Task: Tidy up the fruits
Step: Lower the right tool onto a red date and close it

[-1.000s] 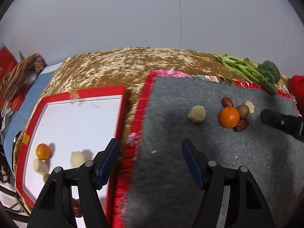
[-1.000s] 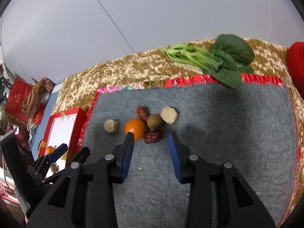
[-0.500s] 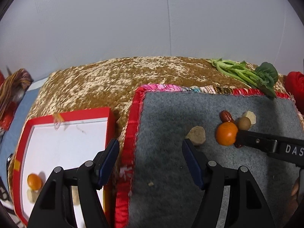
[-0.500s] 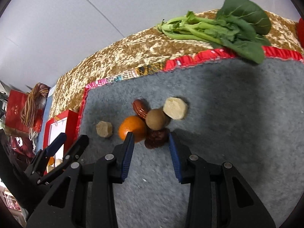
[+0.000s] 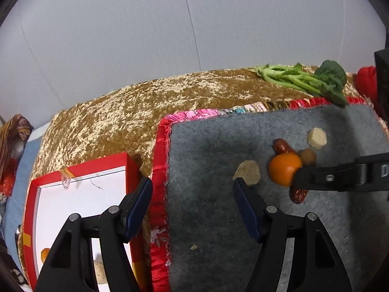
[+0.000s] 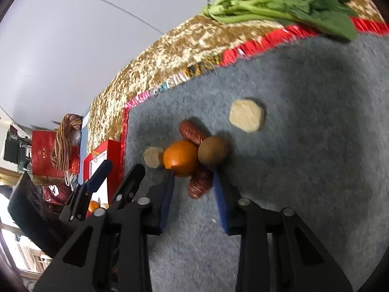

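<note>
The right tongs have dropped in close since a second ago, from hovering short of the fruit cluster to straddling it, and the left tongs have swung away from the red tray toward the grey mat. Right tongs are parted fairly wide, nothing gripped yet, with the lower red date lying between the blue pads. The left pad's tip sits right against the orange and the right pad's tip against the brown round fruit, mid-frame. So this looks like the reach for the date, just before the squeeze.

Next move, I'd say: settle lower and close on that date alone, without nudging its neighbours. That's tight, since the orange and brown fruit both crowd it and could roll or get pinched too.

Left tongs hang wide open and empty at the bottom of the left view. Around: a second red date behind the orange, a pale chunk to its left, another pale chunk upper right, and leafy greens along the top edge. The tray, lower left, already holds an orange.
</note>
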`<state>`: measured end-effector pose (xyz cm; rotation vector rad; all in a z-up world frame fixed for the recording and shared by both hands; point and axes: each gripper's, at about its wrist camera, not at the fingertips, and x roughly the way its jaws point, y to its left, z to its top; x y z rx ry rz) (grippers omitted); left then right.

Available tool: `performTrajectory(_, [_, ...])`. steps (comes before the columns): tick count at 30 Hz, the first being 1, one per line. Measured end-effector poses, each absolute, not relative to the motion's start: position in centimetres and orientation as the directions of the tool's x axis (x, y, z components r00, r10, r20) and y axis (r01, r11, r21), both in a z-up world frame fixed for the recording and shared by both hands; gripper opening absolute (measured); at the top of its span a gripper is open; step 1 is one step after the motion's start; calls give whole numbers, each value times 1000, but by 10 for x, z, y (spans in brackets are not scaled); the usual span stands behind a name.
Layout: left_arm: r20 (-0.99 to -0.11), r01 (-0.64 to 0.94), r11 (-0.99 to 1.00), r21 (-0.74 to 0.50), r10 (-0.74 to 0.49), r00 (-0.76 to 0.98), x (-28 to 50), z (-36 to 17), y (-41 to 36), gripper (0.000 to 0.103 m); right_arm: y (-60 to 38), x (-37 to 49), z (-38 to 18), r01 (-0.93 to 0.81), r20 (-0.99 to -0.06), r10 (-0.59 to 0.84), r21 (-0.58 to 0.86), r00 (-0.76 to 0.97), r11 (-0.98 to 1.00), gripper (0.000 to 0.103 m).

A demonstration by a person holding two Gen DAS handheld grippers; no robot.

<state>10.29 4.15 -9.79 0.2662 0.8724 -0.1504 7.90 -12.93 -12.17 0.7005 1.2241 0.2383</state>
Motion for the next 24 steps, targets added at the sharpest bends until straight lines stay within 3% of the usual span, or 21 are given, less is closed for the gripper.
performTrajectory(19, [-774,218,960,176,-2,633,106,-98,49,68,-113,81,-127,186,-824,466,538,323,822,27])
performTrajectory(24, [-773,215,964,158,-14,634,110,-97,46,68,-106,77,-119,149,-839,437,501,325,852,22])
